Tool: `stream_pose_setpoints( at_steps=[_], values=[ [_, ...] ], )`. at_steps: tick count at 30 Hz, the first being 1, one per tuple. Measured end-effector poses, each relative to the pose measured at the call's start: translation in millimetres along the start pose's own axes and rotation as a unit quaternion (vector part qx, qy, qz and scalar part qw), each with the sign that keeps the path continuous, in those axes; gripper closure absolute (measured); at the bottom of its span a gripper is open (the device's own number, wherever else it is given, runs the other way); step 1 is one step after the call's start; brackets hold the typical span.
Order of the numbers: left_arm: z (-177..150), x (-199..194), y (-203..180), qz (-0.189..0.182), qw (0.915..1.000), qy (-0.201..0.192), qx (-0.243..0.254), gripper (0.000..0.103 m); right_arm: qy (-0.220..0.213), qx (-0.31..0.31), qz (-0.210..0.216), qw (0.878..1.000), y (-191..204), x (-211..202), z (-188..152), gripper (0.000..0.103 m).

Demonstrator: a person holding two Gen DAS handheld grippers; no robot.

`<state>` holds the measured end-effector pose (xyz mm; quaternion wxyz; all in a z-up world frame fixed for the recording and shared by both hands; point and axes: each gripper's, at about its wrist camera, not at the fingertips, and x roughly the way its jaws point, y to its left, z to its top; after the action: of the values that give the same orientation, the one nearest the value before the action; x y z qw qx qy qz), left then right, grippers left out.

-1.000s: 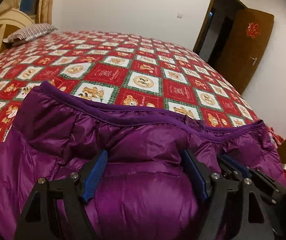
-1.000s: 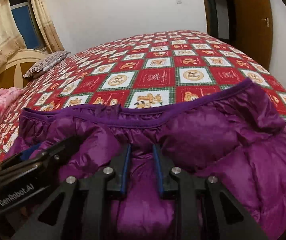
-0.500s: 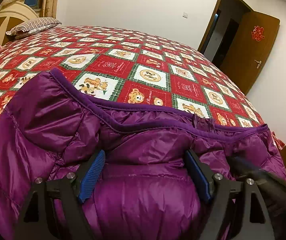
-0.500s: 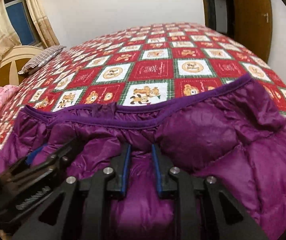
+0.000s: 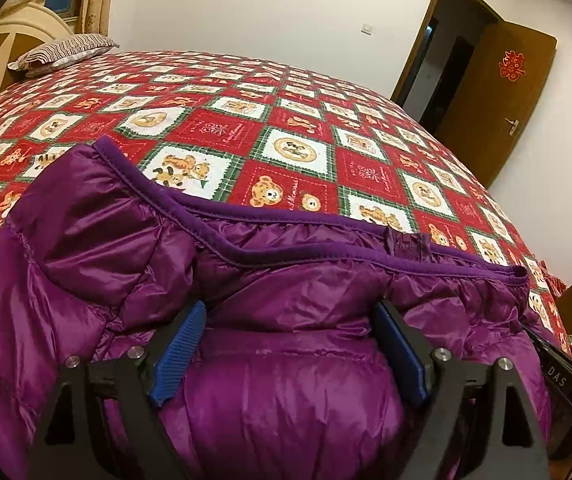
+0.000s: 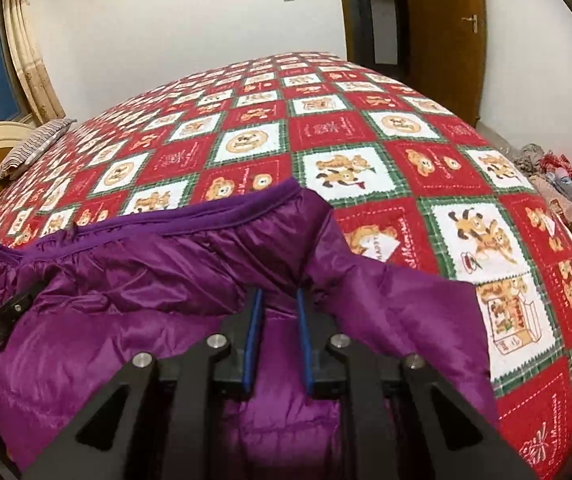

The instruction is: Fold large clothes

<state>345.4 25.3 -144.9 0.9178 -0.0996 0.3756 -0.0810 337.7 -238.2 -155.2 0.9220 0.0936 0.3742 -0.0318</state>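
Purple quilted down jacket [image 5: 286, 400] on red teddy-bear-print bedspread [image 5: 286, 152]: puffy, slippery; best gripped near trimmed hem. Left claw [image 5: 289, 348] spread around bulge, right claw [image 6: 278, 336] pinching fold.

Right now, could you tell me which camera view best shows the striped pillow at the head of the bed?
The left wrist view: the striped pillow lies large, with its stripes clear. In the right wrist view the same pillow is smaller, at the left edge.

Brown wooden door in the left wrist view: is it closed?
No, the brown wooden door stands swung open beside a dark doorway.
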Motion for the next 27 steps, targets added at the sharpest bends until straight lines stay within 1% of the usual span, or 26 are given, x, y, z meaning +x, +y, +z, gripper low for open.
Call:
stream_pose_setpoints(
  at_steps=[3, 6, 8, 9, 10, 11, 12, 13, 14, 16, 17, 19, 21, 23, 25, 27],
  values=[
    [1, 0, 1, -0.005, 1.0000, 0.005, -0.002, 0.017, 0.001, 0.009, 0.011, 1.000, -1, 0, -1, 0.085],
    [3, -12, 5, -0.020, 0.9992, 0.034, 0.011, 0.017, 0.011, 0.014, 0.019, 1.000, -4, 1, 3, 0.085],
    [3, -36, 14, -0.028, 0.9991, 0.031, 0.010, 0.017, 0.036, 0.000, 0.009, 0.999, -1, 2, 8, 0.085],
    [2, -55, 22, -0.030, 0.9992, 0.022, 0.013, 0.017, 0.049, -0.010, -0.001, 0.999, 1, 0, 10, 0.085],
    [1, -72, 30, -0.024, 0.9995, 0.010, 0.016, 0.017, 0.057, -0.022, -0.019, 0.998, 5, -7, 13, 0.085],
    [-1, -91, 41, -0.012, 0.9998, -0.001, 0.015, 0.017, 0.036, -0.027, -0.041, 0.998, 10, -25, 13, 0.084],
    [-4, -104, 50, -0.006, 0.9998, -0.010, 0.013, 0.017, 0.005, -0.029, -0.046, 0.999, 15, -42, 12, 0.078],
    [-8, -119, 60, -0.001, 0.9997, -0.022, 0.012, 0.017, -0.029, -0.031, -0.030, 0.999, 26, -68, 7, 0.079],
    [-13, -131, 68, 0.006, 0.9995, -0.031, 0.010, 0.017, -0.044, -0.035, -0.007, 0.998, 37, -85, 2, 0.079],
    [-27, -151, 84, 0.031, 0.9982, -0.052, -0.004, 0.017, -0.058, -0.048, 0.041, 0.996, 67, -109, -12, 0.079],
    [-37, -158, 91, 0.031, 0.9976, -0.059, -0.018, 0.017, -0.061, -0.056, 0.057, 0.995, 80, -115, -19, 0.079],
    [-50, -162, 97, 0.030, 0.9970, -0.060, -0.038, 0.017, -0.060, -0.070, 0.090, 0.992, 112, -122, -37, 0.079],
    [-65, -157, 101, 0.043, 0.9961, -0.052, -0.056, 0.017, -0.063, -0.077, 0.100, 0.990, 133, -122, -49, 0.079],
    [-74, -151, 105, 0.046, 0.9958, -0.041, -0.067, 0.017, -0.058, -0.084, 0.099, 0.990, 151, -113, -62, 0.079],
    [-80, -141, 109, 0.047, 0.9955, -0.025, -0.079, 0.017, -0.033, -0.093, 0.082, 0.992, 162, -93, -72, 0.079],
    [-81, -134, 114, 0.041, 0.9951, -0.014, -0.089, 0.017, -0.006, -0.094, 0.065, 0.993, 163, -72, -80, 0.079]
  ],
)
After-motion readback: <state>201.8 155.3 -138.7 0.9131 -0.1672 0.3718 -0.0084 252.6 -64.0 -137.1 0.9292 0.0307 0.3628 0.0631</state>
